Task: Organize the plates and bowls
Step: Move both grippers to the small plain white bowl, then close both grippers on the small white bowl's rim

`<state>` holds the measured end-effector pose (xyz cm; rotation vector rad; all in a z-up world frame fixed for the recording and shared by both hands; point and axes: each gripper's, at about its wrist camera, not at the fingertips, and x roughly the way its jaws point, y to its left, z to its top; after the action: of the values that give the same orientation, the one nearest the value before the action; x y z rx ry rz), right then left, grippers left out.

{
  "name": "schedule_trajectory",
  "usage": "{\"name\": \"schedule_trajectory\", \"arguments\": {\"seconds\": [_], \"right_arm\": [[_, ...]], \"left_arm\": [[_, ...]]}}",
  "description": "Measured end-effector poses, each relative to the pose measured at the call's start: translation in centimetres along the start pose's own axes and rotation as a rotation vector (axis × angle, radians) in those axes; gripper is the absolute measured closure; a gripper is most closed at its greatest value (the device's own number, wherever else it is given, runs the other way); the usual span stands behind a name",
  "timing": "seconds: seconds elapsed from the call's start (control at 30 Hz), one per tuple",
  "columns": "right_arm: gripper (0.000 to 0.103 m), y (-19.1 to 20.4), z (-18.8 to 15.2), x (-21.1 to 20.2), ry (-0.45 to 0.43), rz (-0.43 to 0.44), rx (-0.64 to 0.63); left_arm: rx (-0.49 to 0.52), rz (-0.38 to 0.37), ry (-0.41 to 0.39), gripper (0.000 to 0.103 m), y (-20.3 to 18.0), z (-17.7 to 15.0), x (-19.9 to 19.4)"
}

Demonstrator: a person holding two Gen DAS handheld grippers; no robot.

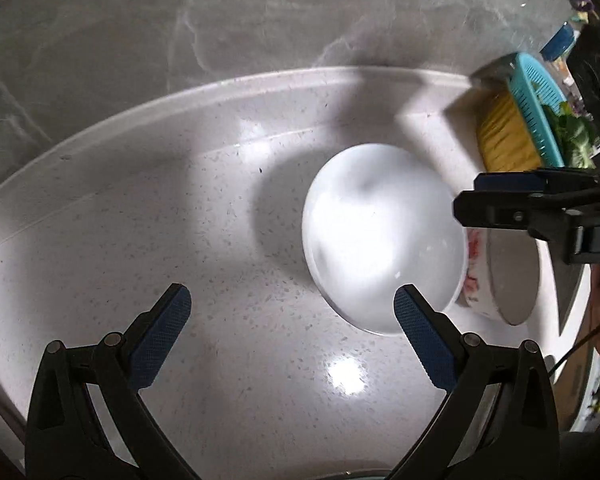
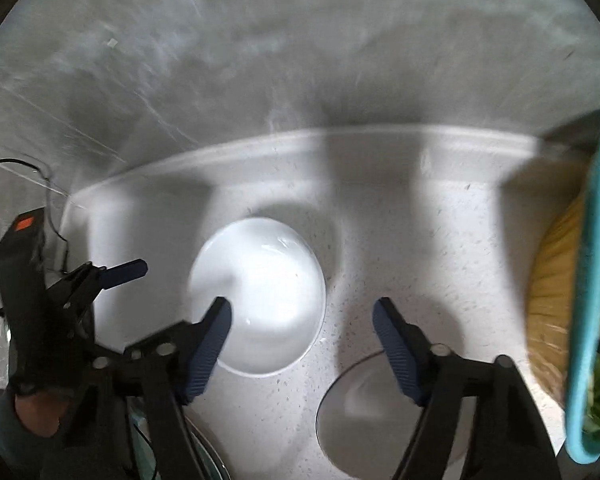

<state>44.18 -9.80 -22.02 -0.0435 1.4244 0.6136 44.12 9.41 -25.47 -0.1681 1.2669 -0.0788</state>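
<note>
A glossy white ceramic bowl (image 1: 384,240) sits on the speckled white stone counter (image 1: 180,240), beside a red-flowered patterned bowl (image 1: 496,276). Left gripper (image 1: 292,322) and right gripper (image 2: 302,326) both hover spread wide, holding nothing.

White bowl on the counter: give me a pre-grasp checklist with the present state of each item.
1. Left gripper open and empty: ok.
2. Right gripper open and empty: ok.
3. White bowl upright on the speckled counter, nothing visible inside: ok.
4. A finger over the white bowl's rim: the right gripper's left finger overlaps the near rim in the right wrist view; contact cannot tell.
5. Room beside the white bowl: the patterned bowl sits right against it in the left wrist view: not ok.
6. Teal colander with greens is apart from the white bowl: ok.
</note>
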Motion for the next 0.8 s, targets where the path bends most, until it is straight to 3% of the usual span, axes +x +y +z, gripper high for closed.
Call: {"name": "schedule_trajectory", "arguments": {"seconds": [0.13, 0.27, 0.4, 0.43, 0.5, 0.57, 0.6, 0.63, 0.8], "right_arm": [[0.041, 0.2, 0.4, 1.8, 0.036, -0.042, -0.018], [0.041, 0.5, 1.0, 3.5, 0.068, -0.052, -0.015], [0.043, 0.5, 0.5, 4.9, 0.100, -0.078, -0.010], [0.046, 0.5, 0.4, 5.2, 0.106, -0.076, -0.006], [0.059, 0.6, 0.4, 5.6, 0.117, -0.075, -0.015], [0.084, 1.1, 0.4, 6.1, 0.125, -0.090, -0.036], [0.087, 1.3, 0.3, 6.2, 0.129, -0.079, -0.041], [0.092, 1.3, 0.2, 6.3, 0.134, -0.079, -0.042], [0.093, 1.4, 0.0, 6.3, 0.124, -0.072, -0.031]], "left_arm": [[-0.013, 0.011, 0.005, 0.015, 1.1, 1.1, 1.7], [-0.015, 0.001, 0.009, 0.043, 1.5, 1.6, 3.1], [-0.013, -0.003, 0.013, 0.049, 1.8, 1.9, 3.9], [-0.011, -0.015, 0.011, 0.053, 1.9, 2.2, 4.1], [-0.018, -0.030, 0.004, 0.077, 2.0, 2.5, 4.3], [-0.003, -0.035, -0.002, 0.089, 1.2, 2.6, 4.4], [0.009, -0.029, -0.002, 0.095, 0.7, 2.8, 4.5], [0.021, -0.020, 0.005, 0.095, 0.5, 3.0, 4.7], [0.002, -0.027, 0.010, 0.095, 0.2, 2.9, 4.7]]}}
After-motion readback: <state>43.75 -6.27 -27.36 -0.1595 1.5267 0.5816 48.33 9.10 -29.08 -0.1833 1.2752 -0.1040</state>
